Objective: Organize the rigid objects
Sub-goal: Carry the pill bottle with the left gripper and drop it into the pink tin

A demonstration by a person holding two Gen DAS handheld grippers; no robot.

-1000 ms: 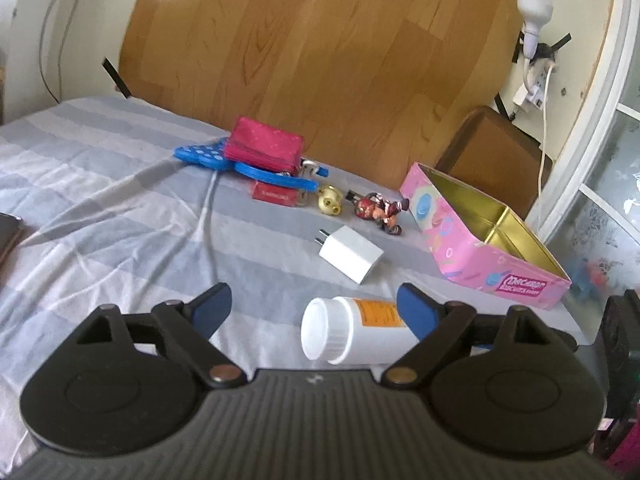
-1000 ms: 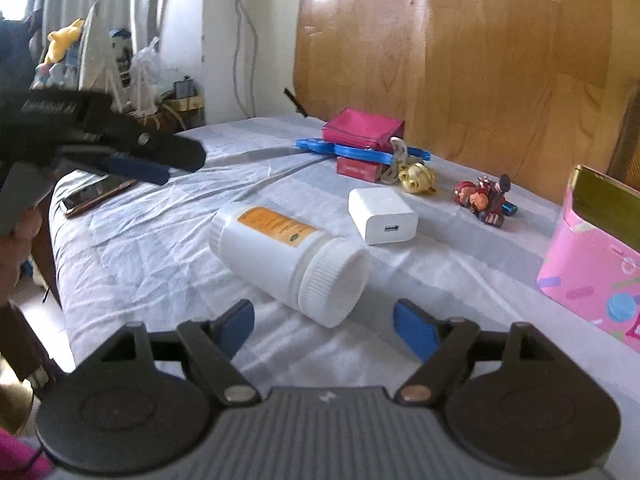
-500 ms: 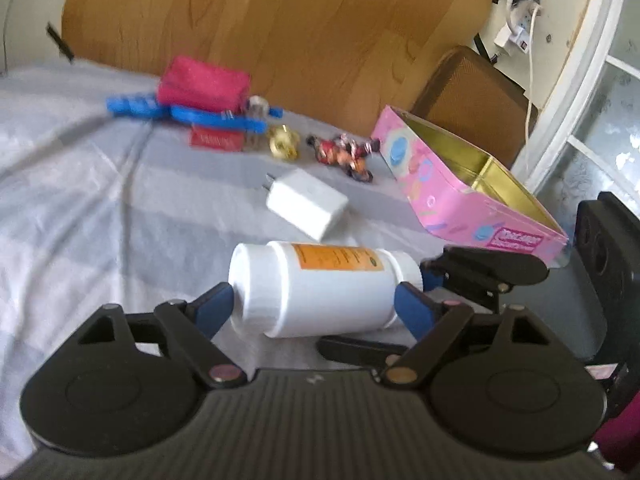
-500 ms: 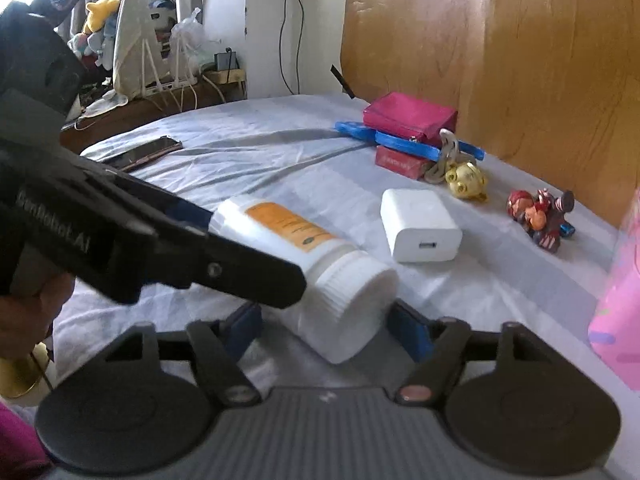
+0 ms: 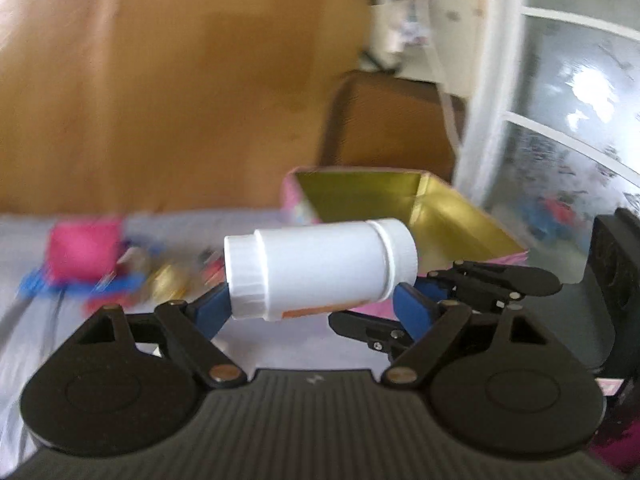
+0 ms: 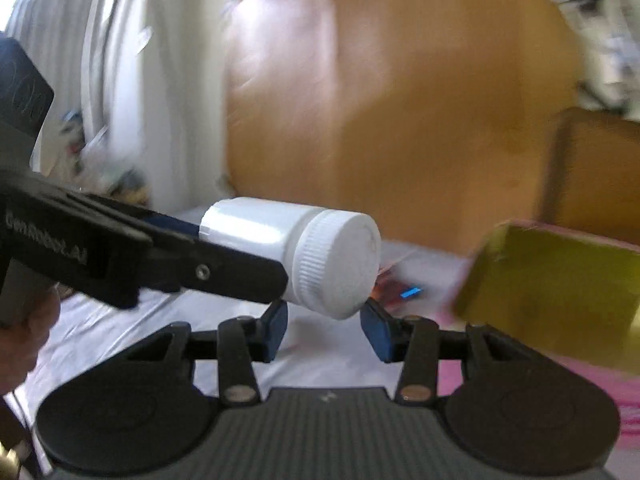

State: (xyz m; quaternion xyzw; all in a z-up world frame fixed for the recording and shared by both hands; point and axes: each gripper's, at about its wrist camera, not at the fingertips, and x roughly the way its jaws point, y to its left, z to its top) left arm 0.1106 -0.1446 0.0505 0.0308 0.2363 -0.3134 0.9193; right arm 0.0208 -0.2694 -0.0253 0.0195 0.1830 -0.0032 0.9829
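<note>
A white pill bottle (image 5: 320, 268) lies sideways between the fingers of my left gripper (image 5: 312, 308), lifted off the bed, cap to the left. In the right wrist view the bottle (image 6: 296, 248) shows cap-first, with my right gripper (image 6: 324, 326) closed on the cap end. The other gripper's black fingers (image 6: 140, 252) hold its far end. The open pink tin with a gold inside (image 5: 448, 208) sits just behind the bottle; it also shows in the right wrist view (image 6: 560, 288).
A pink pouch (image 5: 84, 252), blue items and small toys (image 5: 168, 284) lie blurred on the striped bedsheet at left. A wooden headboard (image 5: 160, 80) stands behind. A window frame (image 5: 500, 100) is at right.
Both grippers have closed on the bottle and lifted it off the bed, carrying it toward the pink tin. The views are blurred with motion.
</note>
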